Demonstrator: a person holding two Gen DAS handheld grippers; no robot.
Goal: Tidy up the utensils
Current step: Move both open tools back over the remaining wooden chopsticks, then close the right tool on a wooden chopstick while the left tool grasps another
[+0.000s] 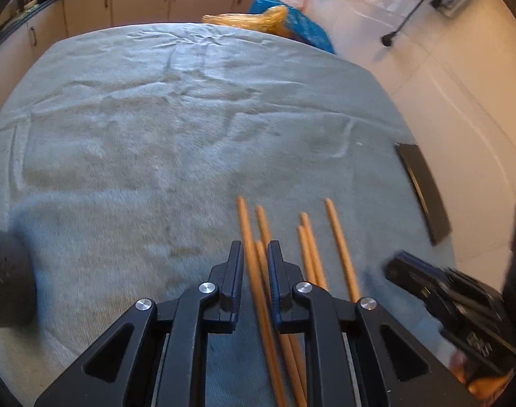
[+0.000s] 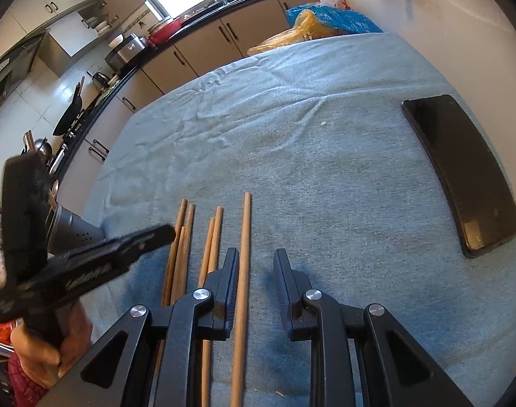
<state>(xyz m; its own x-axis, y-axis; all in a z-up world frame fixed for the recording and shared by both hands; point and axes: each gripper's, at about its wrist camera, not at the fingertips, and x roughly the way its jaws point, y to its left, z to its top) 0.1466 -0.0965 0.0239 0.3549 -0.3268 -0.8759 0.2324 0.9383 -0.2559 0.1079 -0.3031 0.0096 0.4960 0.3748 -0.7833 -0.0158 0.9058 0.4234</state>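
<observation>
— Six chopsticks (image 1: 339, 237) are lying on the cloth (image 1: 139, 135), down at the six o'clock edge, all pointing roughly to twelve.

— Are they sitting together?

— Loosely. Three are crowding at the nine o'clock side, two are touching in the middle, and one is lying alone at the three o'clock side.

— What is the left gripper (image 1: 254, 254) doing?

— It is tilting down over the crowded three. Its jaws are standing only a narrow slit apart, and two sticks are showing in that slit. Whether the pads are pinching them or just hanging above them, I cannot tell; it is blurring in the right camera.

— And the right gripper (image 2: 256, 261)?

— It is pointing down over the lone stick, jaws standing clearly apart. That stick is running just beside the nine o'clock finger (image 2: 232, 271), with bare cloth filling the gap beyond it. It is gripping nothing.

— Anything else on the cloth?

— A black phone (image 2: 461, 176) is lying at three o'clock, well apart from the sticks. Blue and yellow bags (image 2: 326, 20) are bulging past the twelve o'clock edge.
</observation>
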